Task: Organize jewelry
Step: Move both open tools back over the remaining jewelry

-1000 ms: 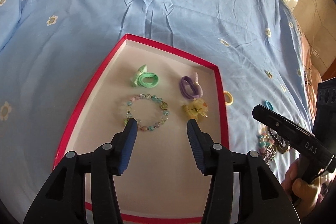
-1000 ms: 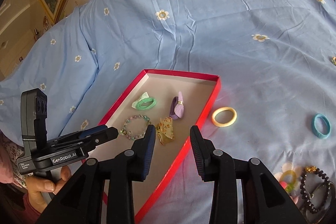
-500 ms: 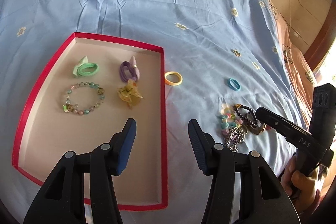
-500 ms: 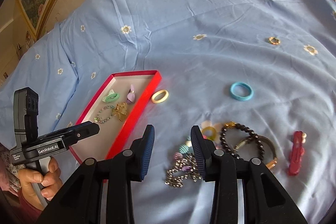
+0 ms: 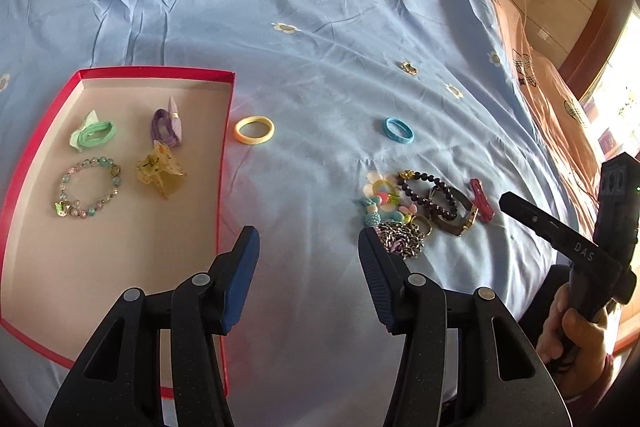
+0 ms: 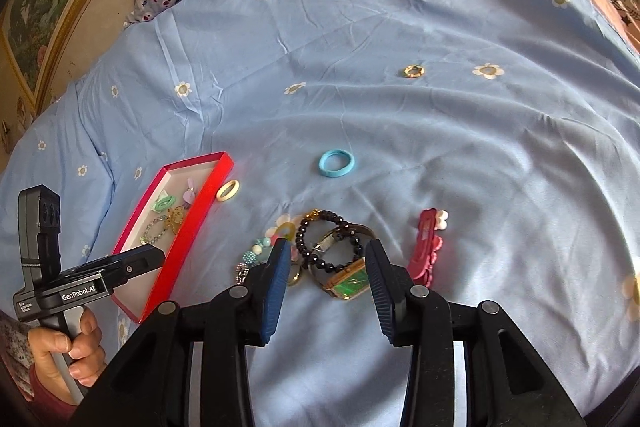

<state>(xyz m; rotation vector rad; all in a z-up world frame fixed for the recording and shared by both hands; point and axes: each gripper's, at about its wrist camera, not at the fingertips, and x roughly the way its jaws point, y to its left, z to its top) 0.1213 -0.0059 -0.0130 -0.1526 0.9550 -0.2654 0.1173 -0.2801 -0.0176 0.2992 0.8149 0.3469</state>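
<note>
Both grippers have swung right, off the tray [image 5: 224, 131] toward the jewelry pile [image 6: 320, 251]. The right gripper [image 6: 325, 269], jaws open and empty, hovers right over the pile; the left gripper [image 5: 308, 259], also open, sits beside it

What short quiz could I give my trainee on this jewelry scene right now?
1. True or false: the yellow ring lies inside the red tray.
2. Which item lies nearest the right gripper? A) blue ring B) black bead bracelet C) beaded bracelet in the tray
3. Fill in: both the left gripper and the right gripper are ____ and hold nothing.

Key: 1 false, it lies on the sheet just outside the tray's wall; 2 B; 3 open.
</note>
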